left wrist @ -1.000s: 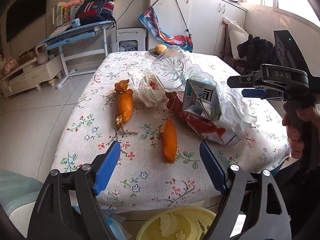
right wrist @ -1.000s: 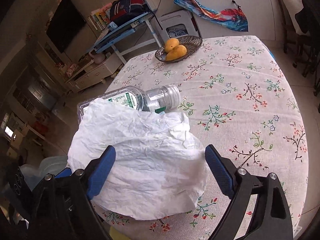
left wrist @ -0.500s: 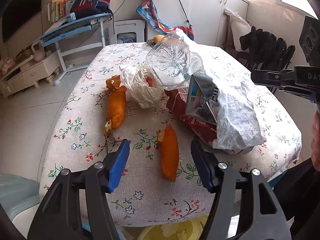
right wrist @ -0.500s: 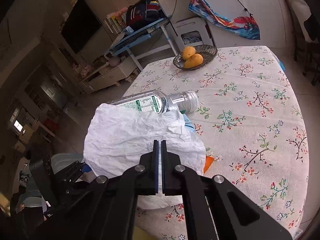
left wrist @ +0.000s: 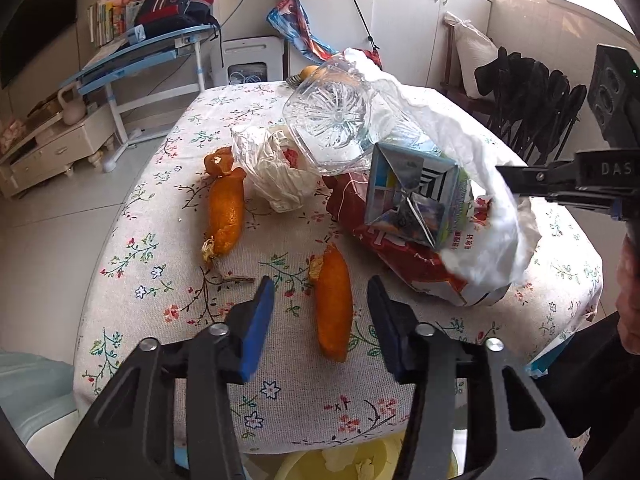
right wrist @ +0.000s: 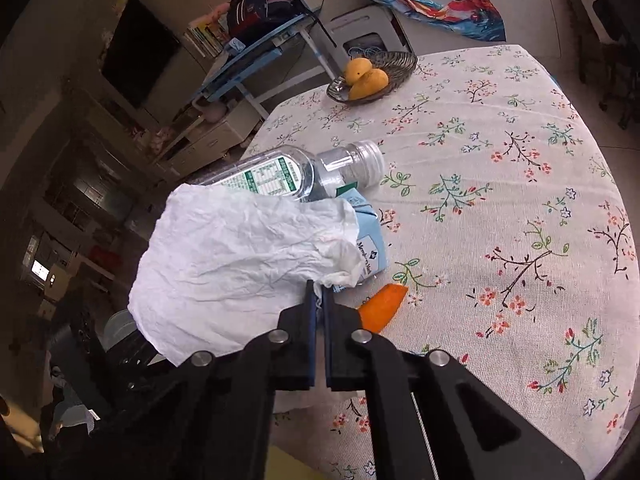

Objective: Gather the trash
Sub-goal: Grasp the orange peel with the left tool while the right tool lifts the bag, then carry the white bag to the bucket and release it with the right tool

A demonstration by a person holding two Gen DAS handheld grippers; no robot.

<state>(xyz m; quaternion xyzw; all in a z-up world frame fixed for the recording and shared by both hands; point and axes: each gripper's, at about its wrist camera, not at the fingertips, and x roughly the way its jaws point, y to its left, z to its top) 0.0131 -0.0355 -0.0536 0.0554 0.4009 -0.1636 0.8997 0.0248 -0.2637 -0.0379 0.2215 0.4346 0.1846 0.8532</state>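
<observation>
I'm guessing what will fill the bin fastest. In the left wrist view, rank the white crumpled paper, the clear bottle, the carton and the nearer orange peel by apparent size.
1. White crumpled paper
2. Clear bottle and carton: they look alike, and only their ends face the camera, so unranked.
3. Nearer orange peel, smallest though closest.

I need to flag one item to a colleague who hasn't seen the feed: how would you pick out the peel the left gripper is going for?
On the floral tablecloth, look at the near edge, in front of the heap of trash. An orange peel lies there alone, lengthwise between the left gripper fingers. The other long peel lies farther back to the left, with a curled scrap at its top.
</observation>
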